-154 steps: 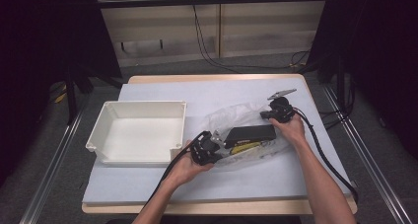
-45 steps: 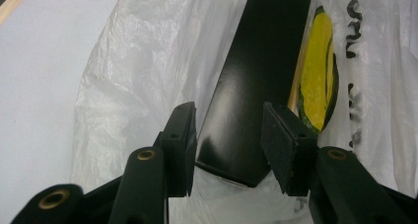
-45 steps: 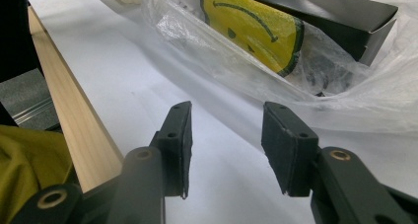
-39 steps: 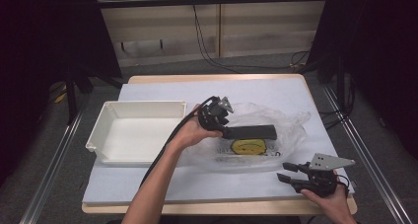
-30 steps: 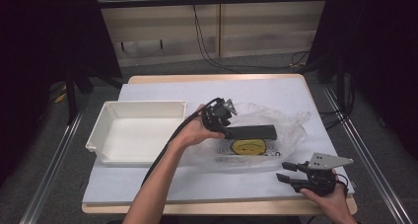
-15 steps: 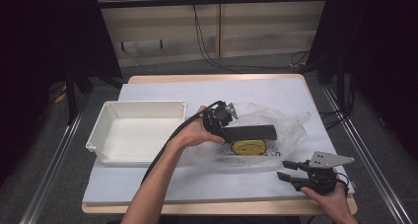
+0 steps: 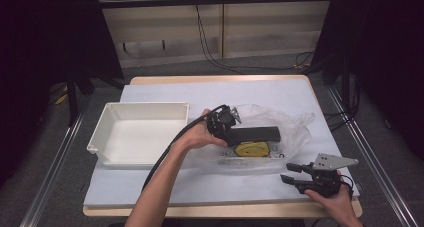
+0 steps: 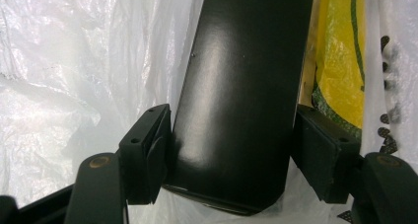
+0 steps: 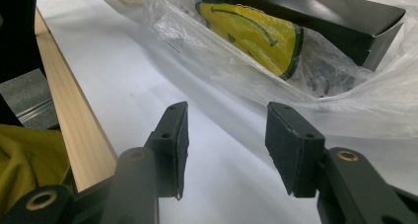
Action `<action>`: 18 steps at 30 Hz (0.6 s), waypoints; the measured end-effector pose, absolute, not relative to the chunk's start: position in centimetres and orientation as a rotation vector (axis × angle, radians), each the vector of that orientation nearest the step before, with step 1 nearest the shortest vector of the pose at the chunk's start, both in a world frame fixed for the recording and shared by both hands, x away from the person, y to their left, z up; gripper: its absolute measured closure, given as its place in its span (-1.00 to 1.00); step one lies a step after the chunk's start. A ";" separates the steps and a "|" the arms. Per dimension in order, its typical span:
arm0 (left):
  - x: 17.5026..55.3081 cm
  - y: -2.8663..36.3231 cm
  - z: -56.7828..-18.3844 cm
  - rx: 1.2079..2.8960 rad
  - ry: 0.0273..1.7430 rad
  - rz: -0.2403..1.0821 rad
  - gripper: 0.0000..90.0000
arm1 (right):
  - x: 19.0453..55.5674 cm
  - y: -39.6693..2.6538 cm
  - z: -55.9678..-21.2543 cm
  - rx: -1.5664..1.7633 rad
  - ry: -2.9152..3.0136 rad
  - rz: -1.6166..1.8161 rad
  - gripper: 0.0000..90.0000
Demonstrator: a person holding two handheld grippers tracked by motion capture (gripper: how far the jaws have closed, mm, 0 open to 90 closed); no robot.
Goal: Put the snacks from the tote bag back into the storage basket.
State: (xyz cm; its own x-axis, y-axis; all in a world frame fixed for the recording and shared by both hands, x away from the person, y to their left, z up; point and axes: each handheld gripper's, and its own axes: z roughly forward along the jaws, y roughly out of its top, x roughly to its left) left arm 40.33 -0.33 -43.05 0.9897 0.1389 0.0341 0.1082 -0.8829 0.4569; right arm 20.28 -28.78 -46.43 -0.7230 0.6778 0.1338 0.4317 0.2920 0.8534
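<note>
A black box (image 7: 257, 134) and a yellow packet (image 7: 251, 149) lie inside a clear plastic bag (image 7: 295, 129) at the table's middle. My left gripper (image 7: 227, 121) is at the box's left end. In the left gripper view the box (image 8: 241, 86) fills the gap of this gripper (image 8: 229, 140). Its jaws have just been opening, and both pads now sit against the box's long sides. The yellow packet (image 8: 337, 51) lies beside it. My right gripper (image 7: 287, 172) rests near the table's front right, open and empty (image 9: 224, 135), facing the bag.
A white tray (image 7: 145, 105) stands empty at the left, beside the left hand. The table's wooden front edge (image 9: 74, 130) runs close to the right gripper. Cables trail from both grippers.
My left gripper has shifted a little right and down onto the box's end, with its jaws now around the box. The right gripper has stayed where it was.
</note>
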 end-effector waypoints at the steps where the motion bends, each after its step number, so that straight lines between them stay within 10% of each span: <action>1: 40.4 -0.4 -43.1 2.664 0.166 0.090 -0.23 | 20.2 -28.8 -46.4 1.019 2.311 1.397 0.14; 18: 40.8 -0.8 -43.5 2.689 0.116 0.046 -0.13 | 20.4 -28.6 -46.6 1.003 2.328 1.384 0.10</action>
State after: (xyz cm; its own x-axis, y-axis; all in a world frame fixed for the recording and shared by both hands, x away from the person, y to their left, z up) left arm 40.76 -0.83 -43.46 0.9959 0.0894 0.0134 0.0746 -0.8971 0.4355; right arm 20.43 -28.60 -46.57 -0.7306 0.6712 0.1253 0.4305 0.3105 0.8475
